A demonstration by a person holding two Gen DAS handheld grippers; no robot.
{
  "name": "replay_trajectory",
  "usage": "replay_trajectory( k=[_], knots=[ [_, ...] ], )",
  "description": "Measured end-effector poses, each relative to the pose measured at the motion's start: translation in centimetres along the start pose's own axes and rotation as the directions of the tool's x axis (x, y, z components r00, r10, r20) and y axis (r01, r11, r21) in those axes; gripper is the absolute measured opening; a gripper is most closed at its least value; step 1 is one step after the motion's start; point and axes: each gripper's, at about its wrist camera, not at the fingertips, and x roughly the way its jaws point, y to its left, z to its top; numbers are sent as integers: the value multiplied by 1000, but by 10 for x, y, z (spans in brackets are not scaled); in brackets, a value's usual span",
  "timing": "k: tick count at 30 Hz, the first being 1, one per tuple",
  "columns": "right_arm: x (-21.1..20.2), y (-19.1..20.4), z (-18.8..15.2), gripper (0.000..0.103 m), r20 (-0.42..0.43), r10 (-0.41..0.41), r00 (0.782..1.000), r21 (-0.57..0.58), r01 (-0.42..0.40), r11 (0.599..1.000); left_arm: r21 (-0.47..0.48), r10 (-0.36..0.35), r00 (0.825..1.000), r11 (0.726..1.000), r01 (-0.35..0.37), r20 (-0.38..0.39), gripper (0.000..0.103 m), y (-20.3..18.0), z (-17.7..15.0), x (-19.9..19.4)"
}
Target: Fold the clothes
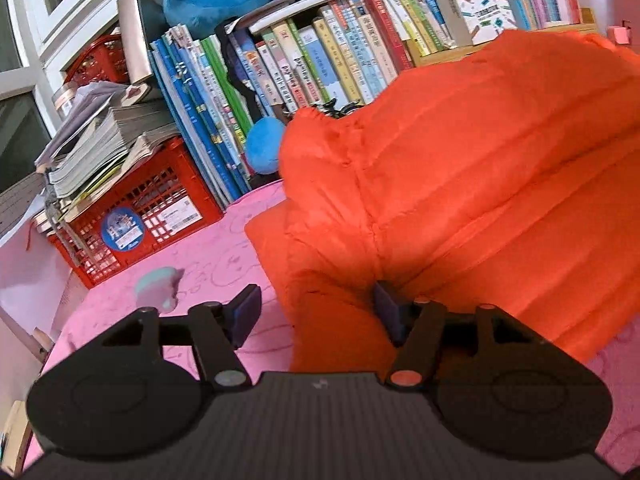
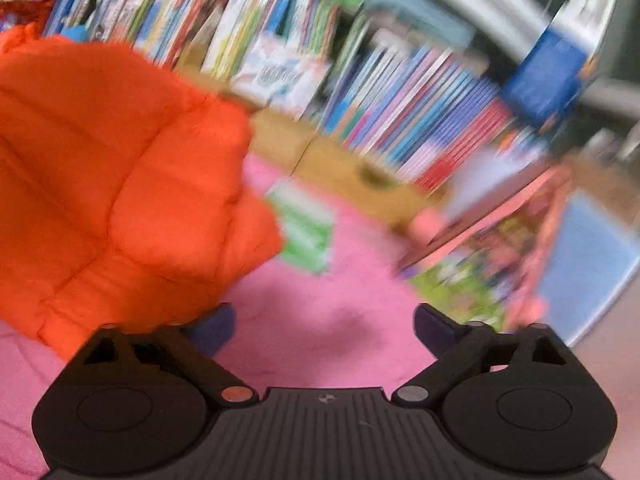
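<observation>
Left wrist view: left gripper [image 1: 316, 316] half-spread, seemingly pinching a puffy fold of the orange jacket [image 1: 460, 184] to lift it; right gripper [image 2: 324, 324] gapes empty over the pink cloth [image 2: 320, 312].

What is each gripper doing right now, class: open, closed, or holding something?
Left gripper: part open, orange puffer jacket between its fingers; a firm grip cannot be told.
Right gripper: open, holding nothing.

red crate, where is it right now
In the left wrist view the red crate sits far left on the pink cover, under a stack of papers and beside the leaning blue books.
</observation>
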Motion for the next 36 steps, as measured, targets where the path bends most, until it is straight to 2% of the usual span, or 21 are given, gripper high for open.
replay_trajectory(
  k=[1,3,4,5,7,8,10,12,13,15,18,21,24,29,34,36],
  knots=[
    [-12,0,7,94,56,56,997,45,-59,997,1,-3,1000,1000,3,0,60,0,0,0],
    [-29,13,25,94,138,182,974,91,-195,976,1,-4,1000,1000,4,0,60,0,0,0],
    [-33,25,35,87,158,218,963,80,-233,969,2,-5,1000,1000,5,0,60,0,0,0],
    [-35,44,45,67,167,263,950,52,-275,960,4,-3,1000,1000,3,1,60,0,0,0],
    [-37,86,66,41,173,370,913,5,-377,926,12,4,1000,1000,-5,2,60,-2,0,-1],
    [-36,111,76,31,170,444,880,-3,-450,893,16,8,1000,1000,-8,4,60,-2,0,-1],
    [-34,152,90,24,157,531,833,-38,-532,846,23,14,1000,1000,-15,6,60,-3,0,-1],
    [-31,194,103,23,133,594,793,-95,-586,804,24,16,1000,1000,-16,6,60,-3,0,-1],
    [-28,206,103,23,120,599,792,-123,-587,800,23,15,1000,1000,-15,5,60,-3,0,-1],
    [-23,229,104,22,92,599,796,-178,-579,796,26,18,1000,1000,-18,4,60,-4,0,-1],
    [-10,217,94,20,80,598,798,-180,-578,796,37,19,1000,999,-20,4,60,-6,0,-1],
    [-4,188,79,18,71,557,827,-199,-536,821,38,13,1000,999,-13,7,61,-5,0,-2],
    [3,152,58,18,54,476,878,-210,-456,865,35,7,1000,999,-7,7,61,-4,-1,-1],
    [22,91,29,18,2,330,944,-159,-325,932,34,5,1000,999,-5,7,62,-3,-1,-2],
    [37,42,3,20,-69,213,975,-65,-218,974,45,14,1000,999,-15,8,62,-4,-1,-2],
    [43,29,-2,22,-112,164,980,-26,-167,986,51,19,1000,999,-19,8,62,-6,-1,-3]
  ],
)
